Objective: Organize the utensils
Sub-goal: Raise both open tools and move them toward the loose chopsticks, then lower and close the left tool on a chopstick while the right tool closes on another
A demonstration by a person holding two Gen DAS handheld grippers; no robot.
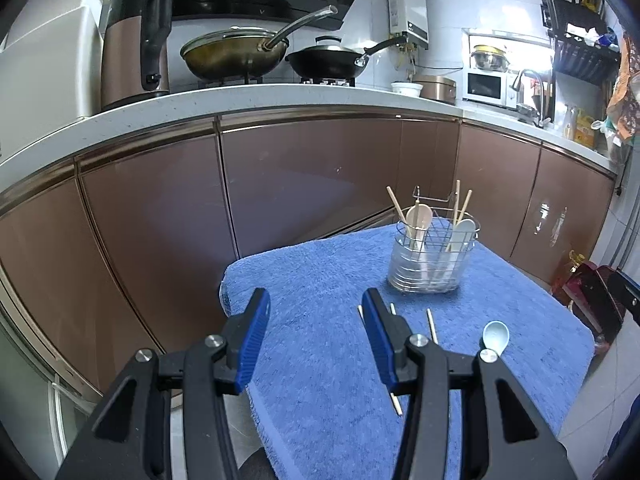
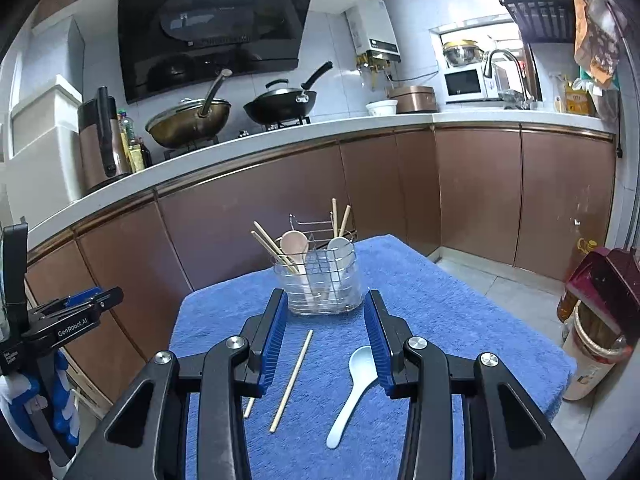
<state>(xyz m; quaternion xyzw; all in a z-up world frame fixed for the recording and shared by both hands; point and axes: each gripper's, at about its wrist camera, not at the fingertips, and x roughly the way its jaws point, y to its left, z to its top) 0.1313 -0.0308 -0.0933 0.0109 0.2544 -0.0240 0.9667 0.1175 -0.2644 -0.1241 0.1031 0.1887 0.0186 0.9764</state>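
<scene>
A wire utensil holder (image 1: 434, 258) (image 2: 322, 284) stands at the far side of a blue towel (image 1: 320, 344) (image 2: 440, 320). It holds chopsticks, a beige spoon and a white spoon. On the towel lie a pale blue spoon (image 2: 354, 392) (image 1: 495, 338) and two loose chopsticks (image 2: 292, 380) (image 1: 432, 326), one partly hidden by a finger. My left gripper (image 1: 316, 304) is open and empty, above the towel's left part. My right gripper (image 2: 326, 304) is open and empty, above the spoon and chopsticks. The left gripper also shows at the left edge of the right wrist view (image 2: 80, 304).
Brown cabinets (image 1: 300, 184) and a white counter (image 1: 240, 100) run behind the table. Two woks (image 1: 236, 54), a kettle (image 1: 132, 40) and a microwave (image 1: 486, 86) sit on the counter. Bottles and a red box (image 2: 600, 280) stand on the floor at right.
</scene>
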